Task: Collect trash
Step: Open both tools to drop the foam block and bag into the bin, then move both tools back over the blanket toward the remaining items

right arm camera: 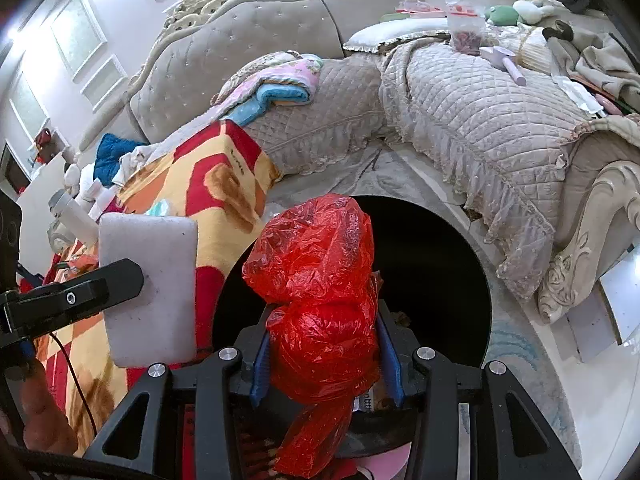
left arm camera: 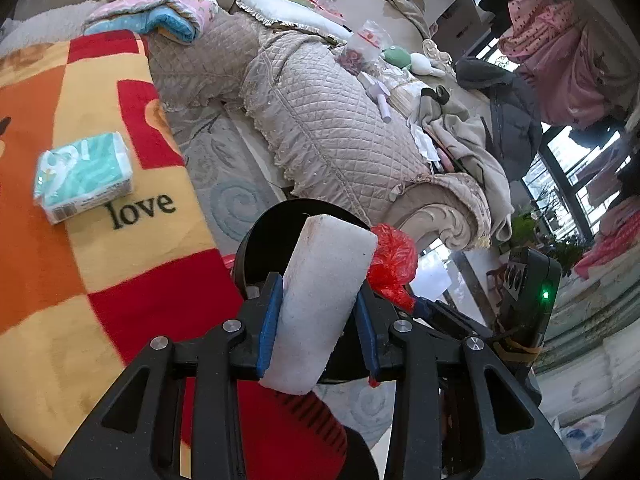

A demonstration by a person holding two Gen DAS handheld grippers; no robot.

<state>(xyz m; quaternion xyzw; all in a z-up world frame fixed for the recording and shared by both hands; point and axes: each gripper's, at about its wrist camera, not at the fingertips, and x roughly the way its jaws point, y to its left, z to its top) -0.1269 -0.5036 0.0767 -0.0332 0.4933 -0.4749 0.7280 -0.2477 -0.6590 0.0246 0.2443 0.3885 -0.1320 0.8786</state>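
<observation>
Left hand-held gripper (left arm camera: 318,312) pinches white foam block (left arm camera: 324,300), right hand-held gripper (right arm camera: 324,354) pinches red plastic bag (right arm camera: 320,280); centre both over black bin (right arm camera: 432,280) before releasing.

Black bin (right arm camera: 432,280) interior dark, contents indiscernible

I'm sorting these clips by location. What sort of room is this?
Most likely a lived-in home living room: an ornate sofa under quilted covers, a "love" blanket and hanging laundry. A black bin sits on the floor.
</observation>
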